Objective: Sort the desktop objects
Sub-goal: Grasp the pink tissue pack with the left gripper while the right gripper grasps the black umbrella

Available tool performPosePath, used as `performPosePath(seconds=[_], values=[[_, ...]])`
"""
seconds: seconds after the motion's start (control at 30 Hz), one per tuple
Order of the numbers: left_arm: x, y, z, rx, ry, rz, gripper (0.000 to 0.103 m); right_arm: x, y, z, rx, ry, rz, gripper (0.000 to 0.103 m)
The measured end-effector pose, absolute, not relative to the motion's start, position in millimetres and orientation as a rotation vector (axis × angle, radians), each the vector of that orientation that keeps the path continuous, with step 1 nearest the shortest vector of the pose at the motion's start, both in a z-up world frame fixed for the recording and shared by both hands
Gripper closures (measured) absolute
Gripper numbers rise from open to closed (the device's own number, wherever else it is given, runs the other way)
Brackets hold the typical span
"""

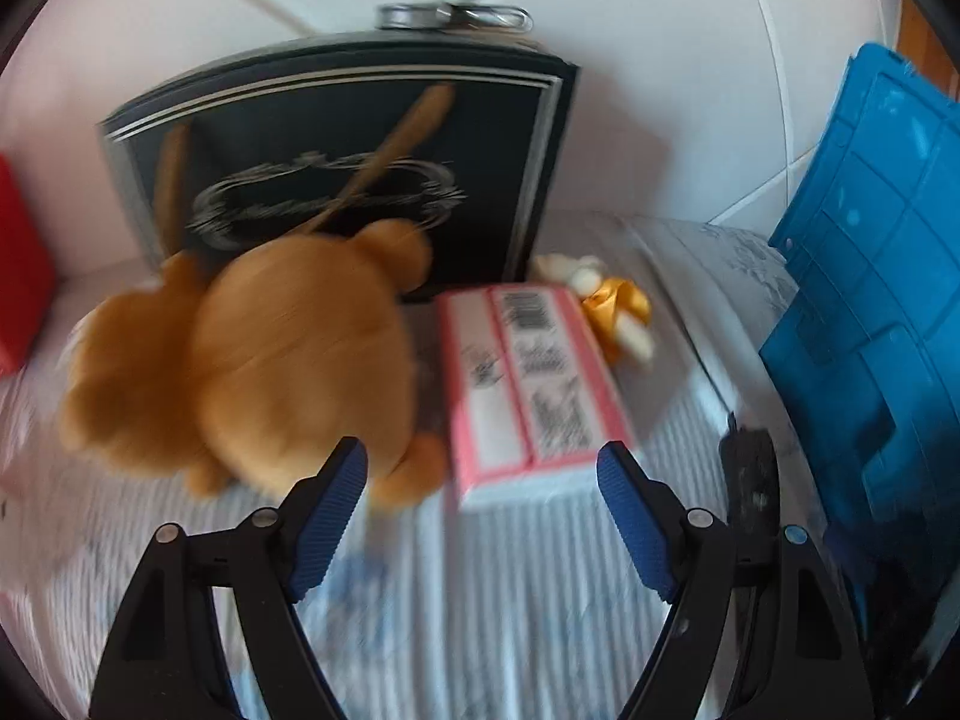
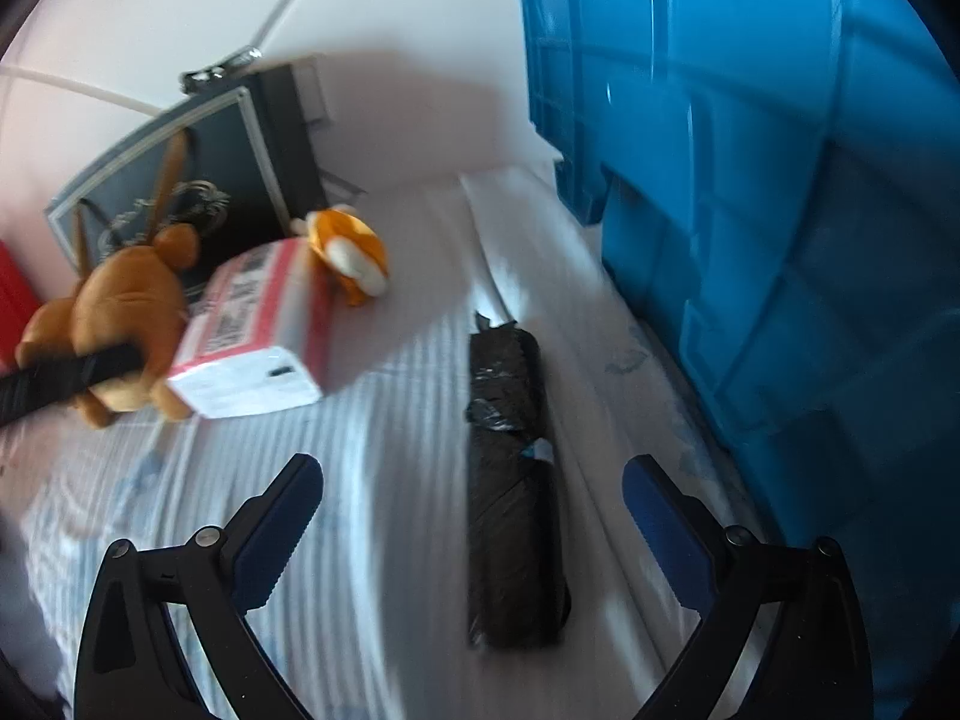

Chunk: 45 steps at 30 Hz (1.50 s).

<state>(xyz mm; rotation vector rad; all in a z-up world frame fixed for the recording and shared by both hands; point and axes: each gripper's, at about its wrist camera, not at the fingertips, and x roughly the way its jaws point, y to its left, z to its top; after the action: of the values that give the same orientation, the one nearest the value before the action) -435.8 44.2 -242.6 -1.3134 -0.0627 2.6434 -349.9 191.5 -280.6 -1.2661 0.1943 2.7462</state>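
Observation:
A brown plush toy [image 1: 252,360] lies on the striped cloth beside a pink and white box [image 1: 528,378]; both also show in the right wrist view: the toy [image 2: 126,312] and the box [image 2: 258,330]. A small orange and white plush [image 1: 618,306] lies behind the box, also in the right wrist view [image 2: 351,252]. My left gripper [image 1: 480,510] is open, just short of the toy and box. My right gripper [image 2: 474,534] is open, with a black wrapped roll [image 2: 510,480] lying between its fingers. The left gripper's finger [image 2: 72,378] shows against the brown toy.
A dark book [image 1: 360,168] leans against the white wall behind the toys. A blue plastic crate [image 2: 750,210] stands at the right, close to the roll; it also shows in the left wrist view [image 1: 870,300]. A red object [image 1: 18,264] sits at the far left.

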Motion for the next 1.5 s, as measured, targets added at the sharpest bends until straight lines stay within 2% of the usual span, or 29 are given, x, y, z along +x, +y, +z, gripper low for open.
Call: performPosePath(seconds=[0.1,0.13,0.17,0.23,0.37,0.4,0.43,0.47,0.5,0.7,0.73,0.77,0.8,0.83,1.0,1.2,1.5], values=[[-467,72,-264,-1.4,-0.009,2.598,0.024,-357,200,-294,-1.287,0.217,2.724,0.001],[-476,79,-274,-1.436,0.011,2.579,0.013,-358,202,-297,-1.291,0.22,2.717,0.001],[-481,84,-279,-1.424,0.005,2.584,0.008,-360,204,-299,-1.295,0.228,2.714,0.001],[-488,90,-289,-1.471,0.042,2.583,0.007,-363,207,-303,-1.312,0.243,2.709,0.001],[-484,105,-301,-1.442,0.235,2.652,0.007,-369,212,-308,-1.318,0.251,2.702,0.002],[-480,103,-301,-1.43,0.23,2.658,0.008,-370,212,-308,-1.322,0.254,2.7,0.005],[-474,100,-301,-1.424,0.21,2.658,0.009,-371,213,-309,-1.322,0.25,2.703,0.022],[-468,96,-301,-1.418,0.194,2.656,0.009,-372,213,-309,-1.324,0.242,2.703,0.044],[-460,93,-301,-1.409,0.192,2.66,0.009,-372,213,-310,-1.33,0.232,2.697,0.048],[-422,75,-303,-1.38,0.19,2.679,0.01,-377,210,-311,-1.328,0.161,2.707,0.047],[-415,73,-303,-1.376,0.189,2.678,0.01,-378,209,-311,-1.327,0.14,2.709,0.049],[-409,71,-302,-1.378,0.185,2.671,0.01,-379,208,-311,-1.326,0.121,2.707,0.06],[-405,71,-301,-1.378,0.182,2.665,0.01,-378,207,-309,-1.323,0.097,2.704,0.065],[-399,71,-300,-1.376,0.183,2.663,0.01,-376,207,-308,-1.326,0.104,2.713,0.067],[-368,64,-280,-1.34,0.184,2.702,0.01,-360,200,-292,-1.319,0.128,2.77,0.067],[-330,35,-217,-1.2,0.144,2.822,0.01,-321,177,-236,-1.181,0.116,2.912,0.067],[-248,3,-99,-0.896,0.093,2.984,0.01,-239,148,-88,-0.764,0.072,3.144,0.067]])
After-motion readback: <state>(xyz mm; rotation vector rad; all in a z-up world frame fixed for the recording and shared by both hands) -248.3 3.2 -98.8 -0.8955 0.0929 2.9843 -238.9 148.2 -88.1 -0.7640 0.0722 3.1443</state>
